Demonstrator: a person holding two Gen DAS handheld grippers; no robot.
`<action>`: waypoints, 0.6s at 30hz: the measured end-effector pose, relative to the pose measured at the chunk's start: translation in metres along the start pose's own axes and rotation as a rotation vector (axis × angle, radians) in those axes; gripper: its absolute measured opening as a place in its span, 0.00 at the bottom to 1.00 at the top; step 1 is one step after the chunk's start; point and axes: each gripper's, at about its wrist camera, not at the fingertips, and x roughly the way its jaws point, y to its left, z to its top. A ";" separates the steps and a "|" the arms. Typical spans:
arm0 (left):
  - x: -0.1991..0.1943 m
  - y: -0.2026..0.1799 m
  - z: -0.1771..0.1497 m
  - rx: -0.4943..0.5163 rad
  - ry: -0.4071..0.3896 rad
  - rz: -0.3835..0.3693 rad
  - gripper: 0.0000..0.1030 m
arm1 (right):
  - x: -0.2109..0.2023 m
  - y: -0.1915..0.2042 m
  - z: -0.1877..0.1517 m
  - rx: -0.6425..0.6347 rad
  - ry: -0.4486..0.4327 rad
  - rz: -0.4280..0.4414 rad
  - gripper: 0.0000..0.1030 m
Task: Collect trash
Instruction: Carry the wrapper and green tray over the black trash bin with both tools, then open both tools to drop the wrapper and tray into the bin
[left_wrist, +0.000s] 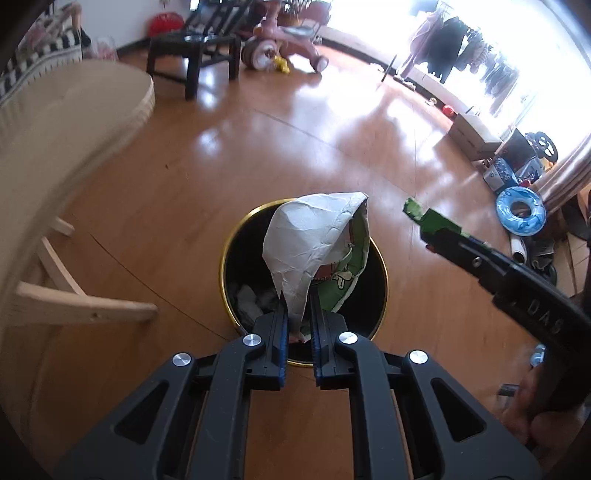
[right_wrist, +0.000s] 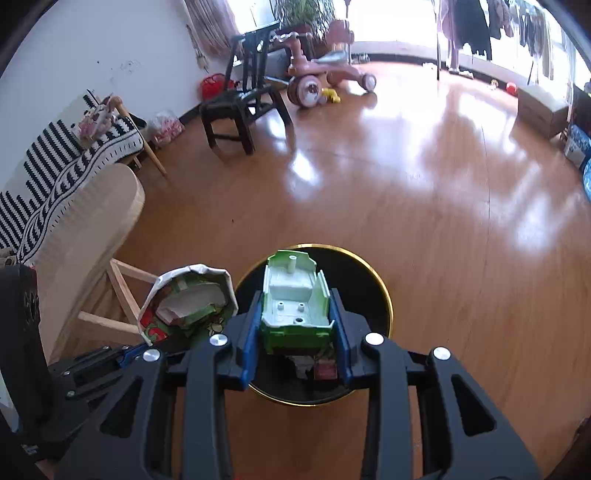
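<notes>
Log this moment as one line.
left gripper: shut on crumpled paper wrapper | right gripper: shut on green plastic piece | both over black bin

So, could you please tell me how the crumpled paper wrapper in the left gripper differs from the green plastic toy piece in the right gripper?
The crumpled paper wrapper is thin and creased, white outside with green print inside; the green plastic toy piece is rigid and moulded. The left gripper pinches the wrapper nearly shut; the right gripper clamps the toy wider. Both hang over the black, gold-rimmed bin.

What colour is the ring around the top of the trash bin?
Gold, around a black trash bin. The right wrist view shows it best.
</notes>
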 end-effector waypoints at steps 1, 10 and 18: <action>0.003 0.000 0.000 0.008 0.004 0.005 0.09 | 0.004 0.000 0.001 0.001 0.006 -0.001 0.33; 0.005 0.008 0.006 0.007 0.000 0.009 0.09 | 0.019 0.008 0.007 -0.002 0.024 -0.014 0.33; 0.008 0.004 0.004 0.016 0.008 0.012 0.09 | 0.021 0.008 0.011 0.000 0.024 -0.016 0.33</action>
